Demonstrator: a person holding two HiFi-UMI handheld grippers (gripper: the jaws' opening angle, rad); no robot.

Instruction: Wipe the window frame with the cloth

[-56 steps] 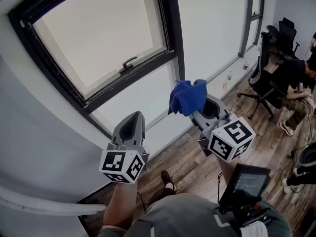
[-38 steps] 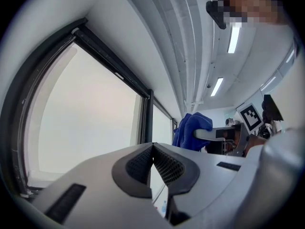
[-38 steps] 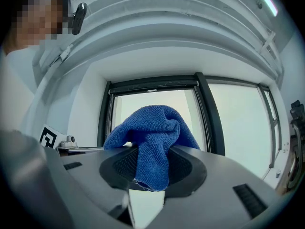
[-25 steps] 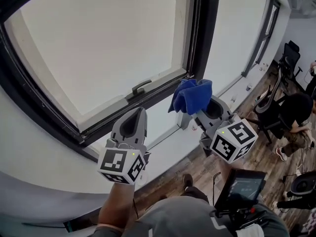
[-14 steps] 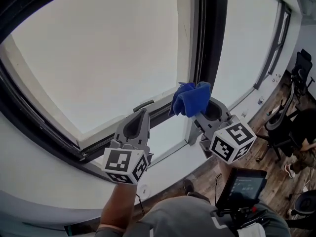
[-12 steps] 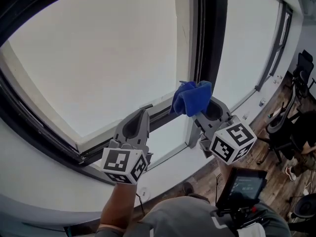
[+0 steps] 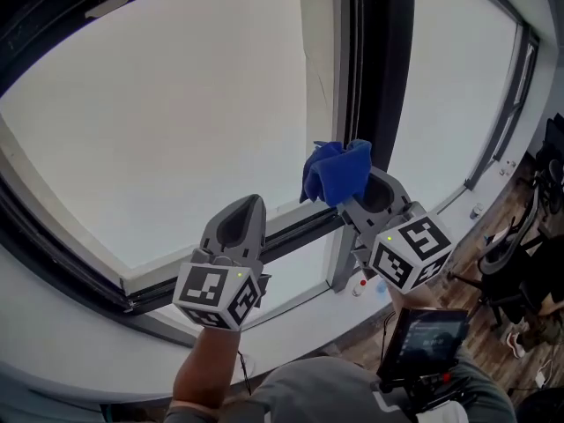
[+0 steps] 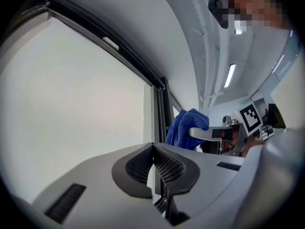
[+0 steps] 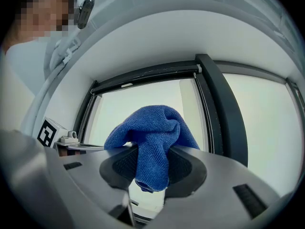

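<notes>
Head view, looking down over two handheld grippers raised before a large window. The right gripper (image 7: 346, 194), at about 4 o'clock from the picture's centre, pinches a blue cloth (image 7: 335, 171). The cloth bunches up out of the jaw tips toward 12 o'clock. In the right gripper view the jaws of this gripper (image 9: 150, 157) press on a hanging fold of the cloth (image 9: 151, 137), and the rest billows above them.

The left gripper (image 7: 246, 204) sits at about 7 o'clock from centre. Its own view shows the jaws (image 8: 153, 150) pressed together at the tips with nothing between them.

The dark window frame (image 7: 381, 86) rises as a thick upright post at 1 o'clock of the cloth, and a dark lower bar runs toward 8 o'clock behind both grippers. In the head view the cloth overlaps the post's left edge. Whether they touch cannot be told. A pale window pane (image 7: 167, 122) fills the upper left.

A white sill (image 7: 291, 326) runs below the frame. A small bottle (image 7: 476, 211) stands on it at 3 o'clock, too small to show any contents. A dark screen (image 7: 425, 342) sits at 5 o'clock, near the person's chest, and an office chair (image 7: 520, 247) stands at the right edge.
</notes>
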